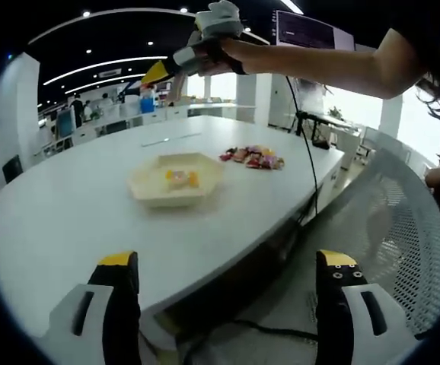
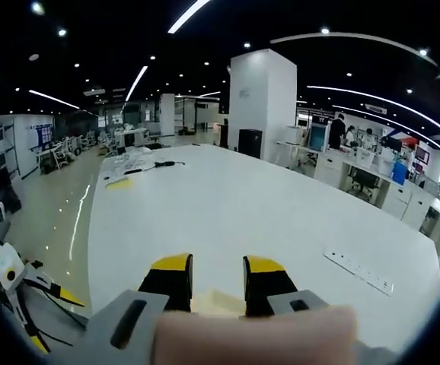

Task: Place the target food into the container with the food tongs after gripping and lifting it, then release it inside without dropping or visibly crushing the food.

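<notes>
Yellow-tipped black jaws of the left hand-held gripper are seen set wide apart at the bottom of the left gripper view, with nothing held between them; they hang off the near edge of the bench, above the floor and a dark cable.

Item, bench: white, large, rounded at its corners.

Item, container: pale, shallow, angular in outline, placed near the middle of the bench. Yellow-orange food is seen lying inside it; its kind cannot be told.

Item, snack packets: a small cluster in red and mixed colours, lying beyond the container toward the far right edge of the bench, apart from the container.

Item, mesh chair: grey, standing off the right-hand edge of the bench.

Item, right hand-held gripper: held high above the far side of the bench by a hand on an outstretched arm. In the right gripper view its jaws are seen narrowly spaced, with a pale object lying in the gap between them; whether this is gripped cannot be told.

Item, power strip: white, lying on the bench toward its right edge in the right gripper view.
</notes>
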`<state>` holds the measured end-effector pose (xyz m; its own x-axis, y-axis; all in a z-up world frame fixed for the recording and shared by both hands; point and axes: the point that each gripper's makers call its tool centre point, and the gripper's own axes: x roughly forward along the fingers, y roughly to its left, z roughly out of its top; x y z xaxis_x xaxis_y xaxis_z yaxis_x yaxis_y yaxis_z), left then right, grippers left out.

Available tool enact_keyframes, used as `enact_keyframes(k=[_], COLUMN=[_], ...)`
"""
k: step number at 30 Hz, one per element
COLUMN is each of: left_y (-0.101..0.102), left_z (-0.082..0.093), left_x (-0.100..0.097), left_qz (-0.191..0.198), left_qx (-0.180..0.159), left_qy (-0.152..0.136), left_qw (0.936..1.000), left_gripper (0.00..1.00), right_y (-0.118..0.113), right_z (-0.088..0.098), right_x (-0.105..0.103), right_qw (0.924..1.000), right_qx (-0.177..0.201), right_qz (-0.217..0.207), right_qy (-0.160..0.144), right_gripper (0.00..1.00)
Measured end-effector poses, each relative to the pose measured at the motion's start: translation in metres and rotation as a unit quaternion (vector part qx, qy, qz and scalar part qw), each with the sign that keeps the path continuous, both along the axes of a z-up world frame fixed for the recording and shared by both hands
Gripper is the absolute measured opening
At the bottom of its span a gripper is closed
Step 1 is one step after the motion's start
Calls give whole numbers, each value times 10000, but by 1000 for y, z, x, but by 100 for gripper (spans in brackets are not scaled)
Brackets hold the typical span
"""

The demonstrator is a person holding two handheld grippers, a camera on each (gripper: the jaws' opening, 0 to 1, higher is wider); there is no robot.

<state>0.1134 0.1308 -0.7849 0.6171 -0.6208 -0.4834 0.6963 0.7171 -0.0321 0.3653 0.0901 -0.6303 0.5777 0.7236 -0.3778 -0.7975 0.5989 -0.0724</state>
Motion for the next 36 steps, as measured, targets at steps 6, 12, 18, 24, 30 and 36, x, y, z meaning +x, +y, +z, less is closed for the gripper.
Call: enact_keyframes(k=[6, 12, 18, 24, 30, 36], left_y=[0, 1, 1, 1, 1, 2], left_z=[-2, -5, -6, -8, -8, -9], left_x=[-1, -2, -3, -3, -3, -4], left_qz=[-5, 19, 3, 5, 12, 29], left_qx=[37, 86, 92, 94, 71, 85], left_qy=[59, 166, 202, 237, 242, 282], left_qw=[10000, 9998, 9998, 9997, 9997, 9996], left_gripper=[93, 93, 94, 94, 96, 96], right_y=[-13, -44, -79, -108, -137, -161], right_z=[0, 8, 12, 7, -6, -30], right_x=[1, 7, 11, 8, 16, 22], right_qw=[9999, 9990, 9975, 9955, 9930, 9899], right_qx=[40, 133, 129, 133, 174, 166], right_qz=[-100, -411, -680, -930, -1166, -1405], right_qy=[9, -78, -169, -135, -33, 134], right_gripper=[25, 25, 25, 26, 26, 27])
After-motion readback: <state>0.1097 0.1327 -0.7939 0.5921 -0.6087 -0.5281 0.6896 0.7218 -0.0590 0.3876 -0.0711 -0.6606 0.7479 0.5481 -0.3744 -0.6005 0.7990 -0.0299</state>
